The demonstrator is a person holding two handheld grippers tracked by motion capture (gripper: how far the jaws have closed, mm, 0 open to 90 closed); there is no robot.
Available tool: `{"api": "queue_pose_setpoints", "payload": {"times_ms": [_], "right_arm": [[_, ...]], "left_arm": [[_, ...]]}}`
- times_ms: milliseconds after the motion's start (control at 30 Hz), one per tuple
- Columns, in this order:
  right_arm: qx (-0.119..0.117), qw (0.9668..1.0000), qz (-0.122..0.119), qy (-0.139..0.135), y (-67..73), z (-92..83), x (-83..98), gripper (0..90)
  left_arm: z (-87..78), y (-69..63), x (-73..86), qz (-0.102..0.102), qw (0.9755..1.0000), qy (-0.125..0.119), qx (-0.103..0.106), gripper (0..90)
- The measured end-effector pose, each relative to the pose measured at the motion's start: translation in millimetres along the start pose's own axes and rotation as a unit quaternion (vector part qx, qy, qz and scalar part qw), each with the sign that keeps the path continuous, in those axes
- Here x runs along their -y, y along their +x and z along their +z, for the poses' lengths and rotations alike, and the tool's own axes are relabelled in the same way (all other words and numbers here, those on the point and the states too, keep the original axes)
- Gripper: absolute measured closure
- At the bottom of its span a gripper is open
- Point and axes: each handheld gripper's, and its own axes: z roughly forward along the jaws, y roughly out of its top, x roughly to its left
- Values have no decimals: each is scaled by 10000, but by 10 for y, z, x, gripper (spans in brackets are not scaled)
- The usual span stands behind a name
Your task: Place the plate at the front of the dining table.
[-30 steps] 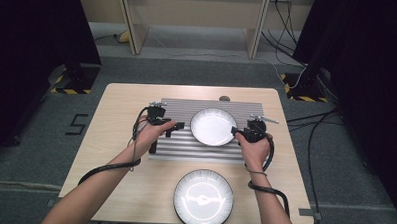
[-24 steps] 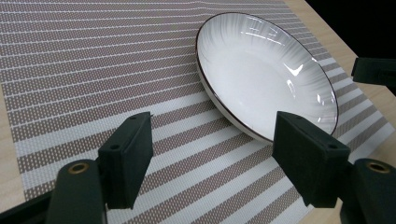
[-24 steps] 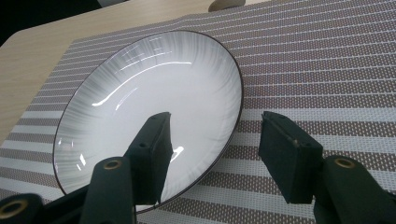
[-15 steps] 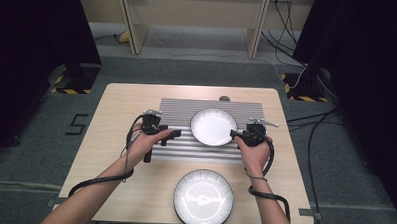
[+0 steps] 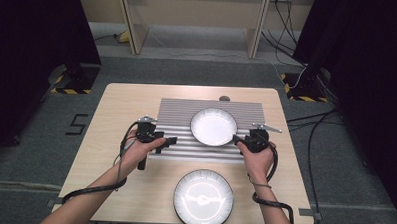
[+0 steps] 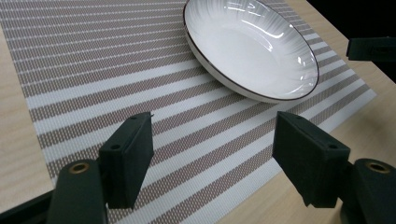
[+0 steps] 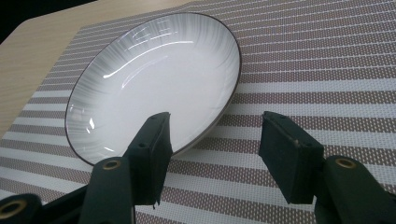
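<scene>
Now, at the pale wooden table [image 5: 111,119], a striped placemat [image 5: 176,113] lies across the far half, and on it sits the white plate [image 5: 213,126] with a thin dark rim, right of the mat's middle. A second, glossier plate [image 5: 203,198] waits on bare wood at the near edge, between your forearms.

Your right gripper [image 5: 239,140] is the nearer of the two: its jaws stand apart and empty, low over the mat at the white plate's near-right edge. In the right gripper view [image 7: 212,154] the rim [image 7: 219,114] runs just ahead of the jaws and up to the left, one finger [image 7: 152,142] in front of the bowl, apparently just short of contact. The plate is round, so no axis matters; only the rim line does.

Your left gripper [image 5: 170,141] hangs over the mat's near-left part, jaws also wide and empty. In the left gripper view [image 6: 212,149] the white plate [image 6: 252,44] lies well ahead and to the right.
</scene>
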Motion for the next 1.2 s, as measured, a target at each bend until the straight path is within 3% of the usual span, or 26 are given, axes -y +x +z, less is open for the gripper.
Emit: {"api": "queue_pose_setpoints", "payload": {"times_ms": [633, 1200], "right_arm": [[-59, 10000, -35, 13, 7, -122, 164, 436], [39, 10000, 26, -40, -127, -291, 279, 435]], "left_arm": [[-206, 98, 259, -6, 9999, -109, -80, 287], [-380, 188, 430, -61, 9996, -200, -194, 287]]}}
